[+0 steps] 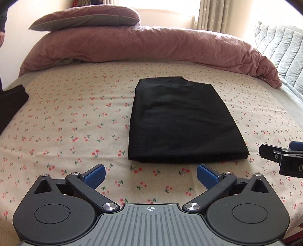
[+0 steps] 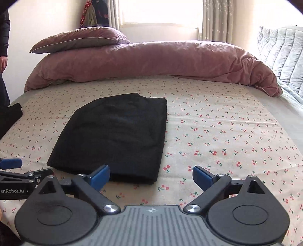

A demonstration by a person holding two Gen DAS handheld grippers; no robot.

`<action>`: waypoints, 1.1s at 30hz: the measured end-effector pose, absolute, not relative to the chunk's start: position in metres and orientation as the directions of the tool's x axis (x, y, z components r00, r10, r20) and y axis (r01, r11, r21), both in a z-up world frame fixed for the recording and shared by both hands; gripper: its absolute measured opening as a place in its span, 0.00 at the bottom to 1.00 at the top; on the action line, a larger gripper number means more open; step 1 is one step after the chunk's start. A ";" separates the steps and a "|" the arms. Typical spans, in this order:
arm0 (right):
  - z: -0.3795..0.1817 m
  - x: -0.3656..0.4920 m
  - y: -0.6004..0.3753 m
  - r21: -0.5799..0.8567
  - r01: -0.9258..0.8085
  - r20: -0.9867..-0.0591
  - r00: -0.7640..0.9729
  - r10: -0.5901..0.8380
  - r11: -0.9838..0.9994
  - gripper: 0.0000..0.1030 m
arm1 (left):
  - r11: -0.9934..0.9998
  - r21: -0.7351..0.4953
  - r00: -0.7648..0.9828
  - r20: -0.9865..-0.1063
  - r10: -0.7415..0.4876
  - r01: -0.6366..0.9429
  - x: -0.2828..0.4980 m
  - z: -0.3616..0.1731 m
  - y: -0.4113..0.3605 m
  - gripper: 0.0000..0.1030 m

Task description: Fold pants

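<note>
Black pants (image 1: 180, 121) lie folded into a flat rectangle on the cherry-print bedsheet (image 1: 75, 117). My left gripper (image 1: 150, 175) hovers just in front of the bundle's near edge, jaws wide apart, nothing between the blue pads. In the right wrist view the same folded pants (image 2: 117, 136) lie ahead and to the left. My right gripper (image 2: 151, 177) is open and empty, its left pad (image 2: 100, 177) over the bundle's near right corner. Part of the right gripper (image 1: 282, 157) shows at the left view's right edge, and part of the left gripper (image 2: 15, 174) at the right view's left edge.
A rolled pink duvet (image 1: 151, 45) with a pillow (image 1: 87, 18) on top runs along the far side of the bed. A grey quilted blanket (image 1: 280, 47) lies at the right. Another dark garment (image 1: 11, 102) sits at the left edge, beside a standing person (image 2: 3, 37). Curtains (image 2: 217, 19) frame a window.
</note>
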State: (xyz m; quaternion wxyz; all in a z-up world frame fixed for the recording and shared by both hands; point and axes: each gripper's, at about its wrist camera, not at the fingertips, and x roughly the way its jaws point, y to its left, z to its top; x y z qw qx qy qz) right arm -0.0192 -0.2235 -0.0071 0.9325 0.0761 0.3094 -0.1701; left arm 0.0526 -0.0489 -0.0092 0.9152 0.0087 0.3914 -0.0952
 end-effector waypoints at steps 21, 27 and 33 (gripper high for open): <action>-0.032 -0.020 -0.208 -0.038 0.405 -0.662 0.674 -0.326 0.914 0.98 | 0.987 0.048 0.668 -0.741 -0.066 0.151 0.046 -0.031 -0.062 1.00; -0.032 -0.021 -0.208 -0.037 0.403 -0.665 0.674 -0.323 0.915 0.98 | 0.988 0.048 0.666 -0.743 -0.063 0.147 0.046 -0.032 -0.062 1.00; -0.033 -0.021 -0.207 -0.036 0.402 -0.665 0.674 -0.322 0.915 0.98 | 0.988 0.049 0.667 -0.742 -0.064 0.148 0.045 -0.031 -0.062 1.00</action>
